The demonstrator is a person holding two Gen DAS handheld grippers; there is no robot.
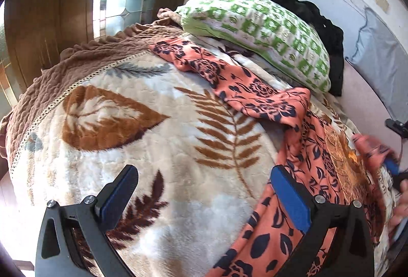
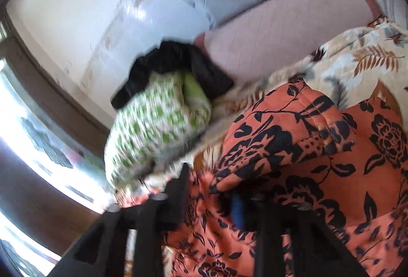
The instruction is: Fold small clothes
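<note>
Left wrist view: leaf-print blanket [image 1: 158,139] over bed; orange floral garment [image 1: 255,91] strewn across it below the green-checked pillow [image 1: 257,35]. My left hand-held gripper [image 1: 204,198] spread wide, empty. My right hand-held gripper [image 2: 211,198] pinches the garment's edge.

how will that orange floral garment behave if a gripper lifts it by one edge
The orange floral garment will probably droop and trail: it already lies in soft folds across the blanket. It looks thin, so likely light. Bunched around the right gripper, it may slip or snag.
</note>
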